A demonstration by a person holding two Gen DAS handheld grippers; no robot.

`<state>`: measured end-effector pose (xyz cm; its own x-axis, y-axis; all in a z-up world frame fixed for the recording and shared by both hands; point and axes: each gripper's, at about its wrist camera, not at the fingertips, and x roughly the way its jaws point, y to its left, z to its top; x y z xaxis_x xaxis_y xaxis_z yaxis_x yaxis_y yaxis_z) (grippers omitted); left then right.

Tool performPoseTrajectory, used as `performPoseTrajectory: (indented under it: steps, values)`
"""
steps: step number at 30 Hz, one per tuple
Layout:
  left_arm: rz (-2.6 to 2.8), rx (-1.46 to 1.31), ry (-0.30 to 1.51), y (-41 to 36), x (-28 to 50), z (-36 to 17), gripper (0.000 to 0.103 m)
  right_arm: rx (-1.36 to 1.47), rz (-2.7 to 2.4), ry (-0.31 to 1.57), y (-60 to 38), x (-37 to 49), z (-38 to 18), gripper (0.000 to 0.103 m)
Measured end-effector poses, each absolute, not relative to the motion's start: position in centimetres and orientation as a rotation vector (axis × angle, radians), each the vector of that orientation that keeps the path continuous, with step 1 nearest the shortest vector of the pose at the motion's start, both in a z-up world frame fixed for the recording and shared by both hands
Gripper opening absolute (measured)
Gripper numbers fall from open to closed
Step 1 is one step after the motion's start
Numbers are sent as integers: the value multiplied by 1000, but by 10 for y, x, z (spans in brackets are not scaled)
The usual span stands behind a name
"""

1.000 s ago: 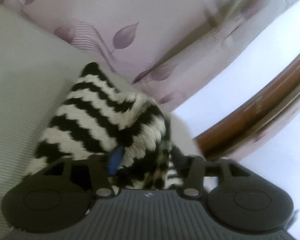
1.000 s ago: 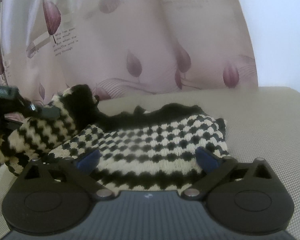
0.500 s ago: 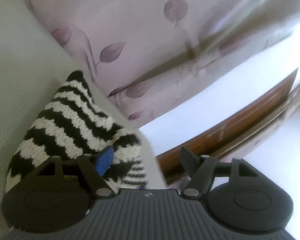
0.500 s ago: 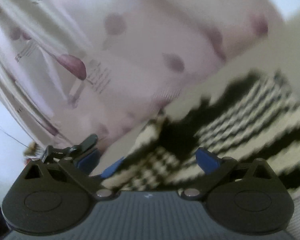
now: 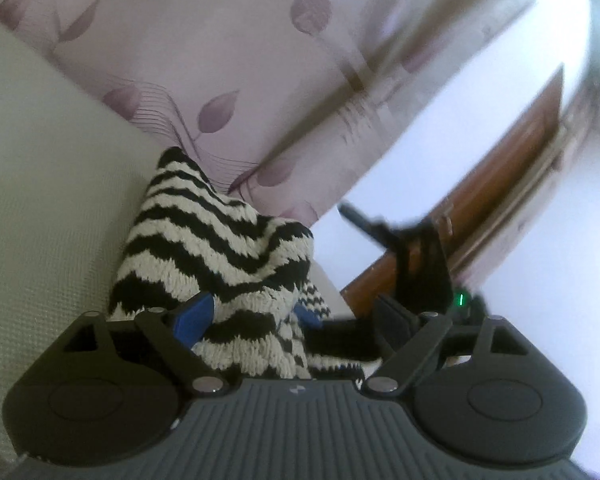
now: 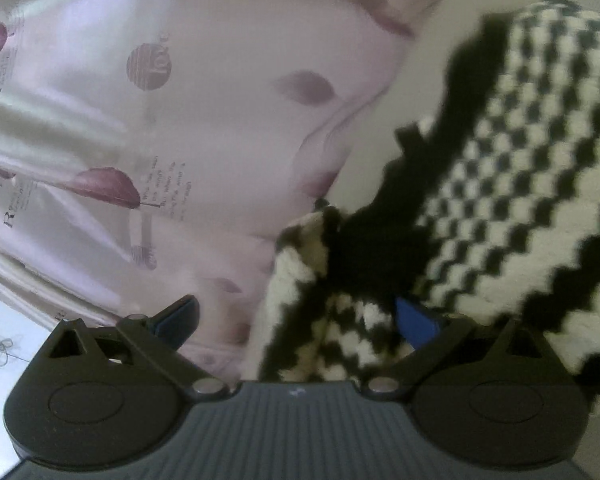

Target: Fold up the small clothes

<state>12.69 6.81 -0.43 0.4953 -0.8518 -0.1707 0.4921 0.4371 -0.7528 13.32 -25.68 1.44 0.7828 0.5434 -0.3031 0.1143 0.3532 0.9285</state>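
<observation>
left gripper (image 5: 252, 320): pinching a bunched fold of the black-and-white knit (image 5: 220, 248)
right gripper (image 6: 296, 320): spread wide, knit between its fingers
surface: pale cushion (image 5: 40, 200)

Bare cushion (image 5: 52, 208) lies open left of the knit sweater (image 5: 216, 240) — curtain (image 5: 228, 40) close behind it, blocking passage.
</observation>
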Motion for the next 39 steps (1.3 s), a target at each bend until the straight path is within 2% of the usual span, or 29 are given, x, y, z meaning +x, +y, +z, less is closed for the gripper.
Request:
performPoseTrajectory:
  steps: [2,4,5,6,7,12,13,15,20,31,39]
  values:
    - [-922,-650,583,61,121,-6,85,1146,310,664,-251,142,23,103]
    - [-934,-599,576,53,118,-6,85,1038,288,698,-243,151,33,97]
    - [-940,-577,571,50,116,-8,85,983,280,714,-239,154,37,78]
    - [-940,-555,561,48,113,-9,87,933,267,734,-235,156,40,45]
    - [-935,-544,546,48,110,-9,87,870,246,765,-230,160,41,26]
    - [-892,-618,498,61,106,-10,90,750,246,751,-231,157,44,16]
    - [-867,-654,483,67,105,-10,90,738,254,738,-233,157,47,16]
    - [-794,-720,455,83,105,-14,100,734,265,718,-238,159,53,15]
    - [-672,-833,479,104,109,-26,101,680,265,662,-264,164,78,14]
    - [-770,-537,468,61,90,-13,102,550,162,664,-359,158,109,14]
    - [-743,-552,498,65,100,-16,102,473,109,709,-397,148,95,14]
